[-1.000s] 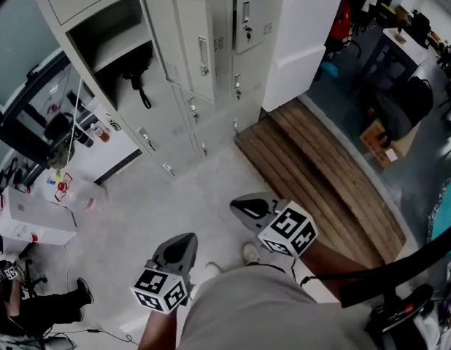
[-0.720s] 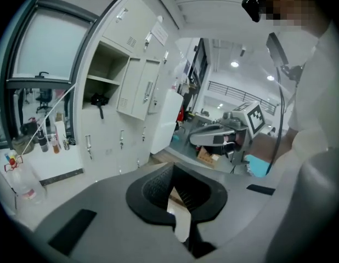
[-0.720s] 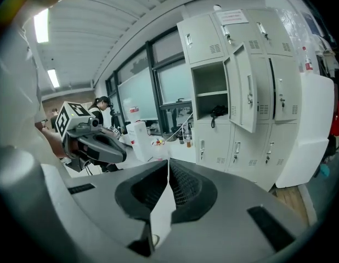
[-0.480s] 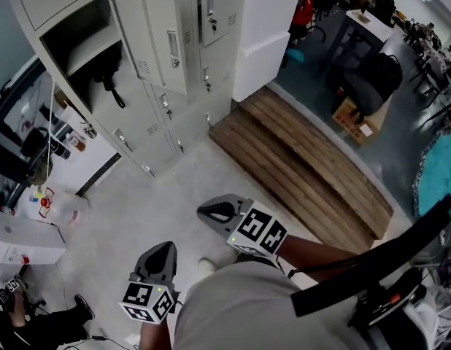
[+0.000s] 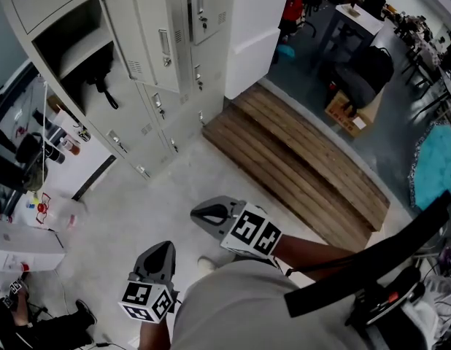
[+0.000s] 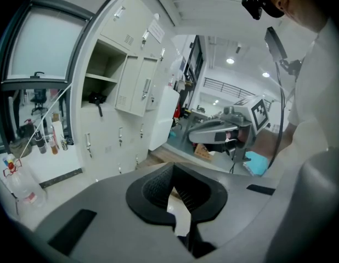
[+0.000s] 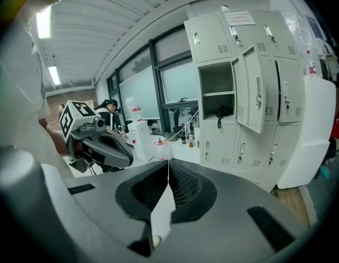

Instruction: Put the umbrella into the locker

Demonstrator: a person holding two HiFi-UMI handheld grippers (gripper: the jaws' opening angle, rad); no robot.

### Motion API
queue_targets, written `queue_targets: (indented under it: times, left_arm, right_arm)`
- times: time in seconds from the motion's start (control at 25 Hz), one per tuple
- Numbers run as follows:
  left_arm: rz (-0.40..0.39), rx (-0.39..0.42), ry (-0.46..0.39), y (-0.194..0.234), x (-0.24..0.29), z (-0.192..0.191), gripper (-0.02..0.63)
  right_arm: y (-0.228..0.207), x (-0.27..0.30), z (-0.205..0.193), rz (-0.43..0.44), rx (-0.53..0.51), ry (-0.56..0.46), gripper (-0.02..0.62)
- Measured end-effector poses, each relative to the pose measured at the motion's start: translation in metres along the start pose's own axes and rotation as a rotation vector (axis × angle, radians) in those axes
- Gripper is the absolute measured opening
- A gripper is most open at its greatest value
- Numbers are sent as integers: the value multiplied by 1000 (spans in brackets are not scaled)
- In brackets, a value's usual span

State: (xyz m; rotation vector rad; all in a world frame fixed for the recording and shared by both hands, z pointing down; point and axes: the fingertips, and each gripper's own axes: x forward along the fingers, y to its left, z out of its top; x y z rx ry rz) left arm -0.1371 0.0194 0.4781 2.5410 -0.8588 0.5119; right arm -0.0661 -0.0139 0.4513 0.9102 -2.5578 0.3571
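Left gripper (image 5: 161, 252) and right gripper (image 5: 203, 215), jaws together and empty, I hold well apart from the open locker (image 5: 68, 31), where the dark umbrella (image 5: 101, 71) already lies: task apparently done.

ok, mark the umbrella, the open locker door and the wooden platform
umbrella (image 5: 100, 71): head view, its black body above the hanging strap.
locker door (image 5: 141, 35): head view, middle of the door panel.
wooden platform (image 5: 306, 168): head view, middle planks.

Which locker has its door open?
The locker with the dark umbrella inside. Its door swings out, while all the other doors are shut.
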Motion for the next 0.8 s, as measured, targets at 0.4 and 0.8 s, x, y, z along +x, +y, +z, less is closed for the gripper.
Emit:
queue_targets:
  times: [0.4, 0.8]
  left_arm:
    - [11, -3, 7, 0, 19, 9, 11]
    - [21, -2, 12, -12, 58, 26, 11]
  right_arm:
    - [-20, -6, 3, 5, -14, -4, 17]
    - [-59, -22, -5, 15, -10, 1, 17]
